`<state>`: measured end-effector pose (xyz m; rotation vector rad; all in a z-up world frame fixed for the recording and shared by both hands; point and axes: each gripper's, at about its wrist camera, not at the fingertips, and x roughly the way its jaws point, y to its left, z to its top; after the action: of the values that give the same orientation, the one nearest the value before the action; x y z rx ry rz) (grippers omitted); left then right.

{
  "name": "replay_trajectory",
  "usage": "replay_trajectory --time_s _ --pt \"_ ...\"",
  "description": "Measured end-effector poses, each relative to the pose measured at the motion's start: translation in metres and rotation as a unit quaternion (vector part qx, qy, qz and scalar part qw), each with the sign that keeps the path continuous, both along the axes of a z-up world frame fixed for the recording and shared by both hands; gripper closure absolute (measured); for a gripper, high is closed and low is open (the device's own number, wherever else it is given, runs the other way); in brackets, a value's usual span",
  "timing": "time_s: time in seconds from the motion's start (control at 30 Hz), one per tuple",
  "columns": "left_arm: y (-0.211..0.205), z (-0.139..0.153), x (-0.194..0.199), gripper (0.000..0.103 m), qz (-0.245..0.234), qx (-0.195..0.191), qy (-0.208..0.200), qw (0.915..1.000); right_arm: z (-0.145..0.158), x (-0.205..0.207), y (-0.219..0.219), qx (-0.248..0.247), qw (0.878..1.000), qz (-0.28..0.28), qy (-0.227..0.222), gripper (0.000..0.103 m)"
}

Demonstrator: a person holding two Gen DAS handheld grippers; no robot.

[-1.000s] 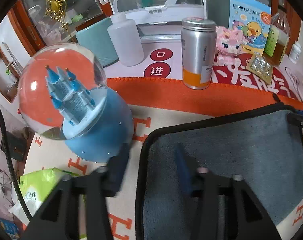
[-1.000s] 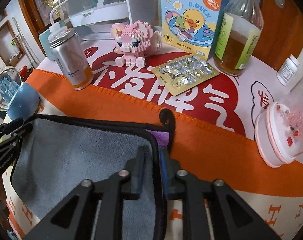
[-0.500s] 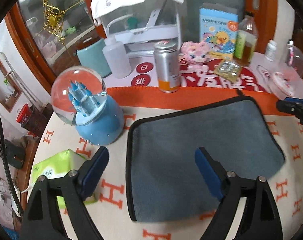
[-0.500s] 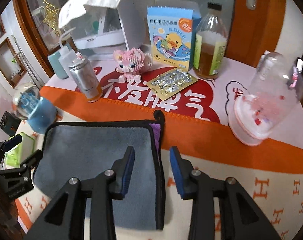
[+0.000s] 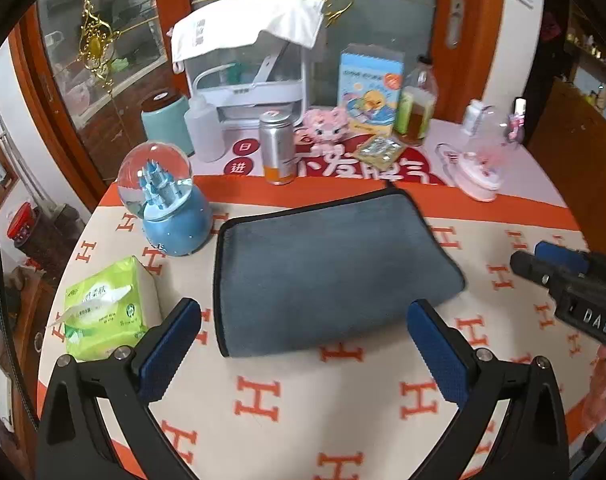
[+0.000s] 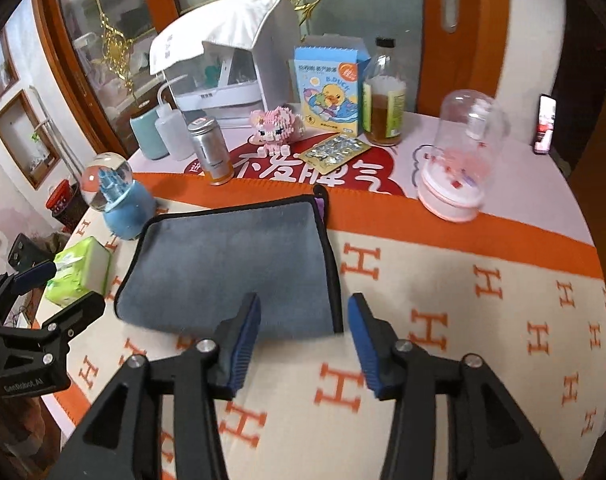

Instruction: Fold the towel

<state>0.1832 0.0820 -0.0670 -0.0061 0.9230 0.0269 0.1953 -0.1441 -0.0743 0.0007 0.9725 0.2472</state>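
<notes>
The grey towel (image 5: 327, 276) lies folded flat mid-counter, apparently doubled over, with the left tongs (image 5: 303, 338) and right tongs (image 6: 303, 332) both spread, empty and clear of it; any next move means pinching an edge for another fold.

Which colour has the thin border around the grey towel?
Black. The towel has a thin black edging, clearest in the left wrist view.
</notes>
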Motion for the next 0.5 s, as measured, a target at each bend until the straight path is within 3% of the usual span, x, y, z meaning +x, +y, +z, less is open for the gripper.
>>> replay_trajectory --time_s 0.5 --pt "-0.038 0.05 -0.075 0.001 -0.074 -0.015 -0.041 0.9963 0.041 -0.099 -0.03 -0.001 0.995 -0.093 -0.037 0.043"
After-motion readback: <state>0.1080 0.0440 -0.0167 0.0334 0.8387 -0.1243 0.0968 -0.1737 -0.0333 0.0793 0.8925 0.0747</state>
